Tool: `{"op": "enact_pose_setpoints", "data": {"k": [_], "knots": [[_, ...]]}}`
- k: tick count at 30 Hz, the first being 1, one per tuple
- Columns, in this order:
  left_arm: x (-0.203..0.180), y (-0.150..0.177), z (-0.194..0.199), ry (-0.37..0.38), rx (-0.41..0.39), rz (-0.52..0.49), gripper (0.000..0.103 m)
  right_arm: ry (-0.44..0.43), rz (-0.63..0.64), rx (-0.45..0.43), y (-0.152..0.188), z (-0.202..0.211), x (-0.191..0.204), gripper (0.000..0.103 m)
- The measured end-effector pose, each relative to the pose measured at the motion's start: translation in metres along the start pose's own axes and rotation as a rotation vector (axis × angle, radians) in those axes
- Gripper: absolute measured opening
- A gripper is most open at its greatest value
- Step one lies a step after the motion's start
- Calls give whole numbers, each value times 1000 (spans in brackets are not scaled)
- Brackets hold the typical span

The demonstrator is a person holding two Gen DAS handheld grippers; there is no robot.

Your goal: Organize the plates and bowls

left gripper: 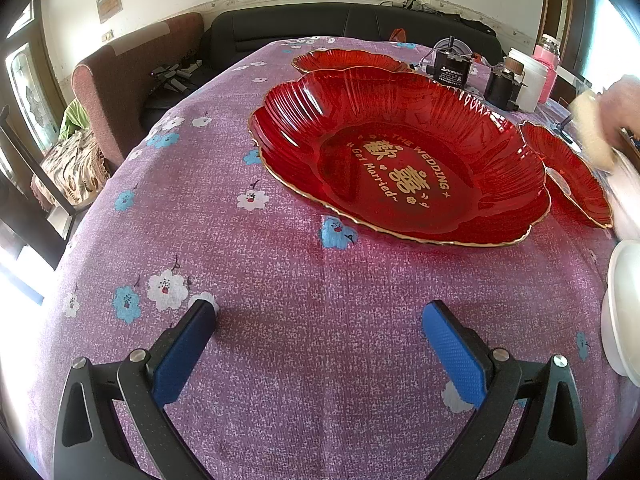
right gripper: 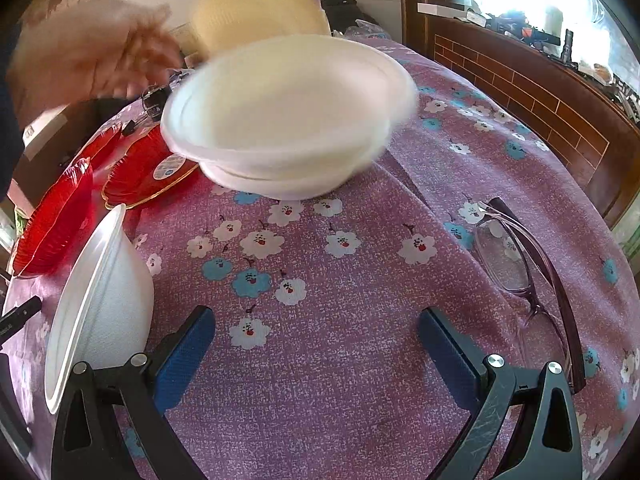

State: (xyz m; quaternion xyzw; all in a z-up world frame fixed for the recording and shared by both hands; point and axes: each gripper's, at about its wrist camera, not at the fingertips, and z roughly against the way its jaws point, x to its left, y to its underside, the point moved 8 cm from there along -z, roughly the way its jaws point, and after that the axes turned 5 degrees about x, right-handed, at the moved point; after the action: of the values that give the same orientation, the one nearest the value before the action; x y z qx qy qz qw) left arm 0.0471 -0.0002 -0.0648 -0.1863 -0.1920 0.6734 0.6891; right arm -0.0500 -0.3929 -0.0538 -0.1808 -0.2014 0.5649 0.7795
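My left gripper is open above the purple flowered cloth, short of a large red glass plate with gold lettering. A second red plate lies behind it and a smaller red plate to its right. My right gripper is open over bare cloth. Ahead of it a stack of white bowls is blurred with motion, and a person's hand hovers at its upper left. Another white bowl stands tilted by the right gripper's left finger. Red plates lie at the left.
A pair of glasses lies on the cloth right of my right gripper. Black devices, a white tub and a pink bottle stand at the table's far right. White bowls sit at the left view's right edge. A sofa is behind.
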Motion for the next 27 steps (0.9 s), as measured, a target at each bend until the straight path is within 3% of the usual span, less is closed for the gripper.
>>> {"op": "enact_pose_setpoints", "data": {"k": [27], "knots": [[0, 0, 0, 0, 0, 0, 103, 13, 10, 5, 2, -2, 4, 102]]}}
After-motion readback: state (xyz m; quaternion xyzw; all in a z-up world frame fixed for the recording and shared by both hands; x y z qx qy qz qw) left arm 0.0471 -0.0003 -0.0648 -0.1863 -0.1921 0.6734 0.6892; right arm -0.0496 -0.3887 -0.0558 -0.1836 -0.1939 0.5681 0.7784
